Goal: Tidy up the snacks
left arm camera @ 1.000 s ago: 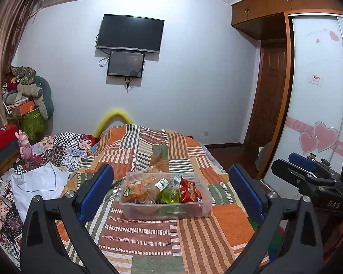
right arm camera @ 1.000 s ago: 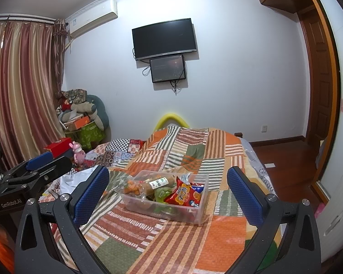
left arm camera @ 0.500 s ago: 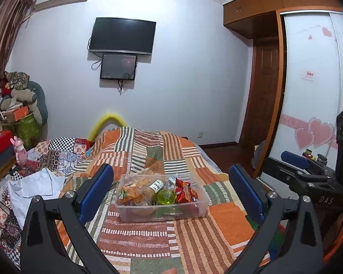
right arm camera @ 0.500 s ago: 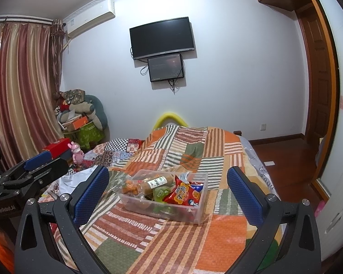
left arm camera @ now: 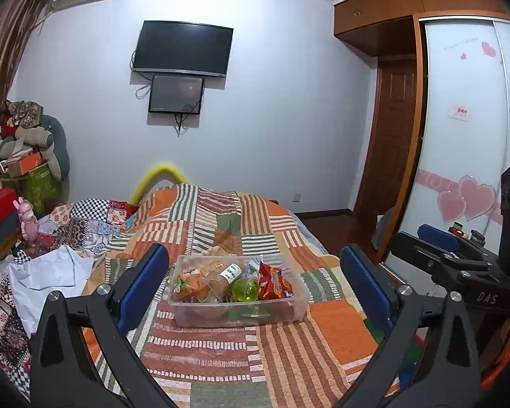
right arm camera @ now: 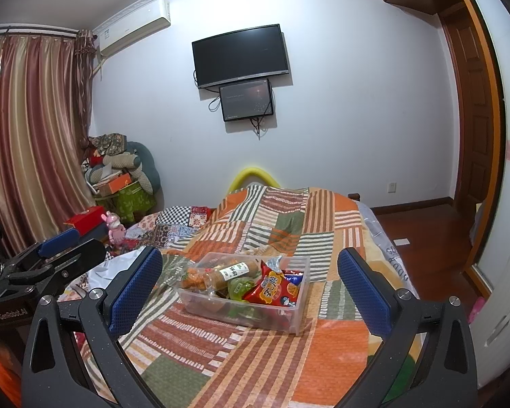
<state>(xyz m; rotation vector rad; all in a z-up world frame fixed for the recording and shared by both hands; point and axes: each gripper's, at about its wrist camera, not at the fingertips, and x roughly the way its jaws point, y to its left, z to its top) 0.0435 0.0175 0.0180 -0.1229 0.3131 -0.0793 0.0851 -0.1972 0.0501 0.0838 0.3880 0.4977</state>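
**Two open grippers, one full snack bin waiting on the bed**

Both sets of jaws stand spread wide with nothing between them. The left gripper (left arm camera: 255, 285) hangs above the near part of the bed (left arm camera: 255, 357), and its blue pads (left arm camera: 142, 285) frame the clear plastic bin (left arm camera: 236, 309) ahead. The right gripper (right arm camera: 250, 289) is held the same way, just to the right, pads apart and empty; each tool shows at the edge of the other's view.

The bin sits on the patchwork quilt (right arm camera: 289, 357), near the middle of the bed and well short of the far wall. Inside it lie a red crinkly snack bag (right arm camera: 272, 289) at the right, a bottle with a white label (right arm camera: 231, 272) lying on its side, a green round pack (left arm camera: 244, 289), and an orange-wrapped pack (left arm camera: 190, 282) at the left.

As a judgement: the bags should be light, soft and slippery, likely to crush or slide, so a pinch on a sealed edge or corner looks safer than a squeeze on the puffed middle. The bottle looks stiffer and heavier; it may roll, so a grip across its body near the label seems best. The bin's thin walls probably flex, and the quilt beneath is soft, so pressing down could tip it. What lies under the top layer cannot be told.
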